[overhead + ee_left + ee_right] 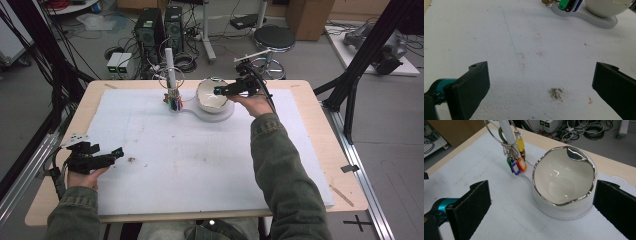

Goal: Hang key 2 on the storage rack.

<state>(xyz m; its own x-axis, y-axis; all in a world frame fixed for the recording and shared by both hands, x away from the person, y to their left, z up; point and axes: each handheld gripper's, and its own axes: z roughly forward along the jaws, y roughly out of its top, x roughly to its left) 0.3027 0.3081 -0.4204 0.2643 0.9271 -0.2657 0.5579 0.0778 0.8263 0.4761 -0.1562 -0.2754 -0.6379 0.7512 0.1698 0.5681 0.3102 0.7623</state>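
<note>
Now my right gripper (pixel 541 202) hangs wide open over the white silver-rimmed ceramic bowl (pixel 564 182) at the counter's (pixel 320 150) twelve o'clock; I'd lower squarely, jaws straddling its rim. My left gripper (pixel 541 82) idles open at eight o'clock.

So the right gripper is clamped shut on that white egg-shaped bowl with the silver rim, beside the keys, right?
Not quite. The right gripper is open, its jaws wide apart before the white egg-shaped bowl with the silver rim, as the right gripper view shows. The bowl does stand beside the keys.
</note>
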